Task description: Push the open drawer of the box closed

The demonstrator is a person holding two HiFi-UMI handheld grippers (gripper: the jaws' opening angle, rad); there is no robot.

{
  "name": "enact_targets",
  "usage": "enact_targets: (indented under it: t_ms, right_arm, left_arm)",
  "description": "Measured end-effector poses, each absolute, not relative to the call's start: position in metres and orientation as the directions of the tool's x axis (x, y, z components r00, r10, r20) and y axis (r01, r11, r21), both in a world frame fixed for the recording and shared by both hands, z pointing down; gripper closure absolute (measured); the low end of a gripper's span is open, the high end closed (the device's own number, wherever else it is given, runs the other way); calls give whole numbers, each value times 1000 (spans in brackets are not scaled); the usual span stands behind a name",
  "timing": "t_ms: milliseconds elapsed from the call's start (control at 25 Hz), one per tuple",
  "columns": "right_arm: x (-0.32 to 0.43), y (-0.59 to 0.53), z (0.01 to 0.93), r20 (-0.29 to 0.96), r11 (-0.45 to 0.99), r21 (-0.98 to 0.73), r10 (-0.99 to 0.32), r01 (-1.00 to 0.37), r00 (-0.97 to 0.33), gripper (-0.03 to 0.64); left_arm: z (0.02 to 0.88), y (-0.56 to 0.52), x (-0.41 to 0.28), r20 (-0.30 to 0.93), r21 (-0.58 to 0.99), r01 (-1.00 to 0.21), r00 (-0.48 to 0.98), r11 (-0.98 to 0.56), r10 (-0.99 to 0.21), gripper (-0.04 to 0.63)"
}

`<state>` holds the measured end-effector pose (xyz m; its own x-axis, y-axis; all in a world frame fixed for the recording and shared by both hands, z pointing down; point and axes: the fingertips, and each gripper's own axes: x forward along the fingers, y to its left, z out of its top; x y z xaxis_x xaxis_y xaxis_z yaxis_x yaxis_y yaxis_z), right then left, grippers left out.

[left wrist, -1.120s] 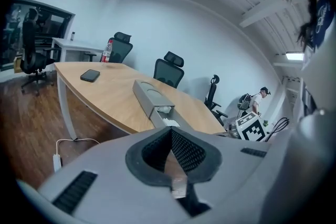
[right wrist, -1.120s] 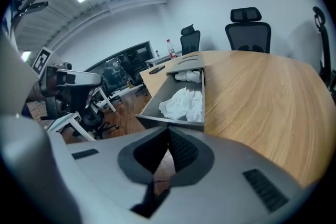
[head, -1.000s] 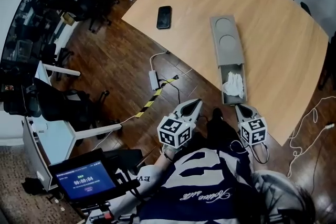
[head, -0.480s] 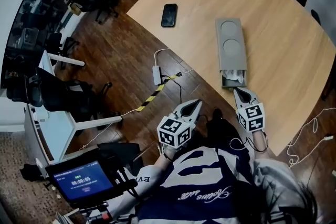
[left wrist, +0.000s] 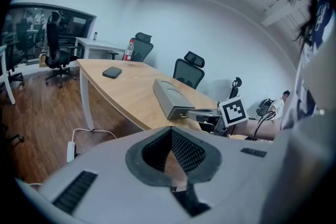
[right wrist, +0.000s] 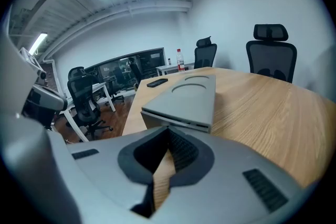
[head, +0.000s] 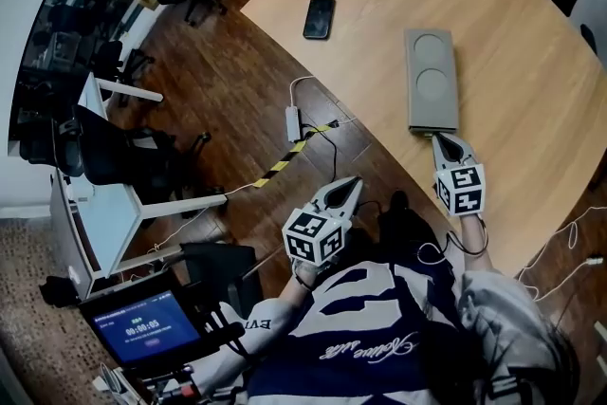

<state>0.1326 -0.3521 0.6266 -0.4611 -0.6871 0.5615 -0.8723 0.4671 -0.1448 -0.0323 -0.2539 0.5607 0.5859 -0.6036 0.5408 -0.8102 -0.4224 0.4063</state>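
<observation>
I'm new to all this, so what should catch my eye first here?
A long grey box, closed up flush, lies on the curved wooden table, with the right gripper shut at its near end. The left gripper, also shut, hangs beside the table over the dark floor; a black phone lies farther along.

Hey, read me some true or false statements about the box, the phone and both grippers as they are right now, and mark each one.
1. The box has its drawer closed. True.
2. The right gripper grips the box. False: its jaws are together on nothing, tips by the box's near end.
3. The phone lies on the box. False: it lies on the table, apart from the box.
4. The left gripper hangs over the floor. True.
</observation>
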Motion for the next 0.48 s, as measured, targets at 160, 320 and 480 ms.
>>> enact_targets:
  t_ms: [160, 320, 480]
  right_arm:
    - [133, -359, 627, 559, 450, -151, -696, -880, -452, 620]
    - [135, -356, 624, 556, 415, -161, -712, -896, -429, 620]
    - [134, -345, 614, 528, 375, -240, -724, -896, -444, 620]
  left_arm:
    - [563, -253, -36, 543, 415, -816, 577, -403, -610, 597]
    - [565, -250, -36, 539, 424, -809, 587, -408, -604, 597]
    - [565, -246, -30, 530, 432, -796, 604, -423, -595, 597]
